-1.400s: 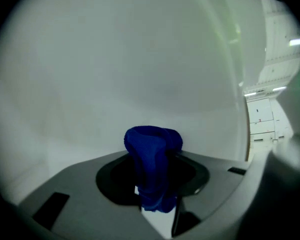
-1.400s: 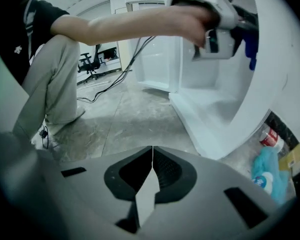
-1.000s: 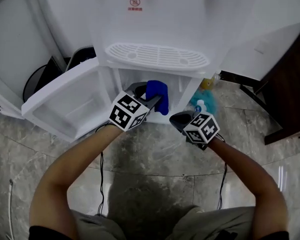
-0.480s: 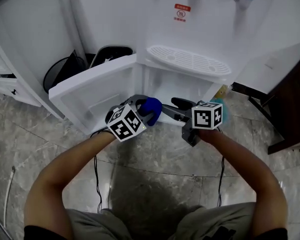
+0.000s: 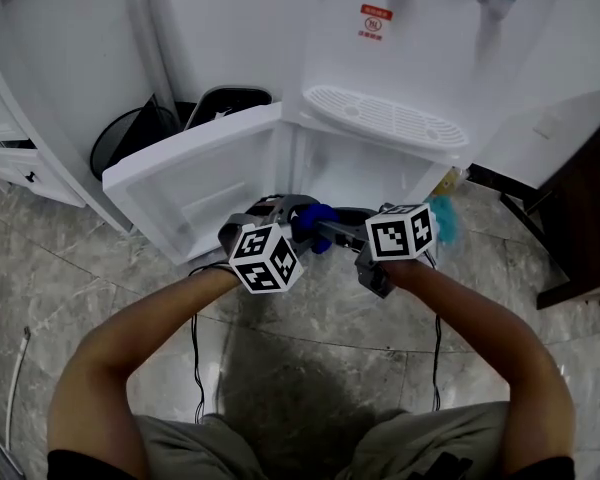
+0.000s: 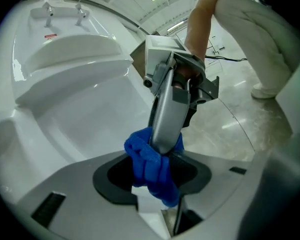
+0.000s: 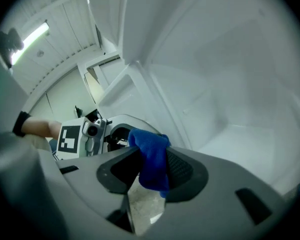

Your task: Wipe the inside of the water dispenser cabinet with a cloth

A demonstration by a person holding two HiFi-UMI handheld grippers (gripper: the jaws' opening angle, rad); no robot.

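Observation:
A blue cloth (image 5: 315,230) hangs between both grippers in front of the white water dispenser's open lower cabinet (image 5: 355,173). My left gripper (image 5: 298,216) has the cloth (image 6: 142,159) between its jaws, which are opening, and dark pad face shows on both sides of it. My right gripper (image 5: 328,230) reaches in from the right. Its jaws are closing on the cloth (image 7: 151,156), and its fingers (image 6: 165,129) press into the bunched fabric. In the right gripper view the left gripper (image 7: 125,134) sits just behind the cloth.
The cabinet door (image 5: 195,193) stands swung open to the left. A drip tray (image 5: 380,118) juts out above the opening. A dark bin (image 5: 130,138) stands at the left, a brown cabinet (image 5: 580,198) at the right, and a teal object (image 5: 445,218) beside the dispenser's base.
The left gripper pulled the cloth back out of the cabinet opening. The right gripper rose and came left until its jaws closed around the cloth.

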